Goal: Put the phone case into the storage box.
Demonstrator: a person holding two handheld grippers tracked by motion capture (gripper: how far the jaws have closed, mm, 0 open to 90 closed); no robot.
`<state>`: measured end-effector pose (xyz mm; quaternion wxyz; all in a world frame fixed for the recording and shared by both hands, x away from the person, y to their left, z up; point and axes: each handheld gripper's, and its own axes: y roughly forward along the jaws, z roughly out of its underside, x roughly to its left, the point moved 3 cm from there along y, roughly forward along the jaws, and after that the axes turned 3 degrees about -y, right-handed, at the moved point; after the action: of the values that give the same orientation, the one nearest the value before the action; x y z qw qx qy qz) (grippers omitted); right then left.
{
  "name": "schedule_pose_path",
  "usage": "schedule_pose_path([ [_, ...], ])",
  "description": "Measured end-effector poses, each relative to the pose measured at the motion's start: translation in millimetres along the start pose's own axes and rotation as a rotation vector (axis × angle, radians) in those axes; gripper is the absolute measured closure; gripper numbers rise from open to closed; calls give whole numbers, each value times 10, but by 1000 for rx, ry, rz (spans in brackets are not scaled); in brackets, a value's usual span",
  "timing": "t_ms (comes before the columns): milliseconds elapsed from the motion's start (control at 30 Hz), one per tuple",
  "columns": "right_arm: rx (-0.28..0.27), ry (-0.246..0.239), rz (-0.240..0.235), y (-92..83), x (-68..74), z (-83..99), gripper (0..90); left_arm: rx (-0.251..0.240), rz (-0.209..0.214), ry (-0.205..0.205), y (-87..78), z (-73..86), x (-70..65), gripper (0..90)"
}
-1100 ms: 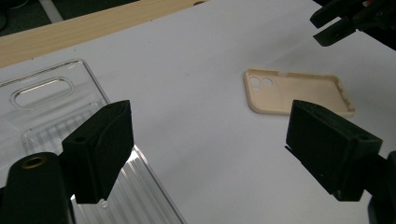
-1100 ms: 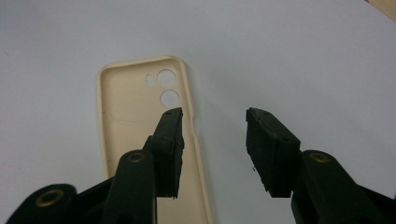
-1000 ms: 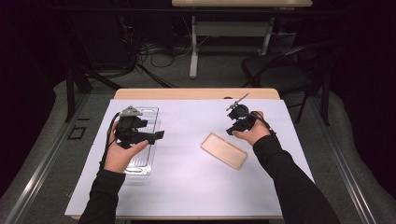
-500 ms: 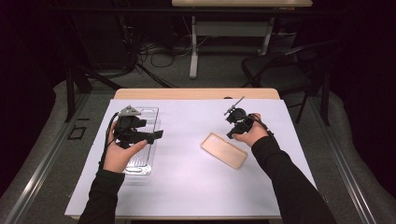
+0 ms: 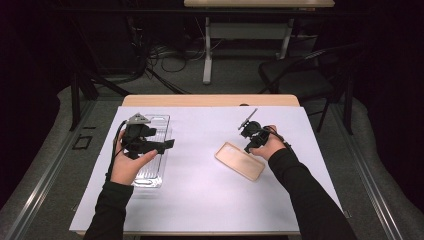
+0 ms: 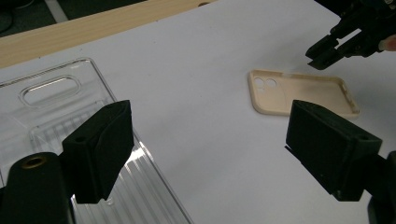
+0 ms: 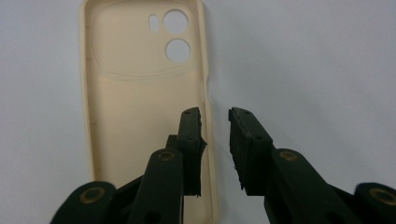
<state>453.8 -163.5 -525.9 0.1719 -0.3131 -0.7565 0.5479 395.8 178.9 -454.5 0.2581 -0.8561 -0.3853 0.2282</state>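
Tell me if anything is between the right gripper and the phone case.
Nothing visible. The right gripper is open, its jaws straddling one long edge of the beige phone case, which lies open side up on the white table cover.
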Motion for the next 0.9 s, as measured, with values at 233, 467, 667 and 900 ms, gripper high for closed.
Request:
schedule_pose_path([
  [233, 36, -27, 4, 55, 3, 26, 758, 3, -2, 1, 10, 3, -5, 152],
  [467, 46, -28, 6, 97, -3, 44, 758, 4, -5, 1, 19, 5, -9, 152],
  [667, 58, -38, 7, 129, -4, 55, 764, 2, -6, 0, 15, 5, -8, 152],
  [900, 68, -53, 10, 175, 14, 50, 763, 3, -5, 1, 12, 5, -4, 152],
])
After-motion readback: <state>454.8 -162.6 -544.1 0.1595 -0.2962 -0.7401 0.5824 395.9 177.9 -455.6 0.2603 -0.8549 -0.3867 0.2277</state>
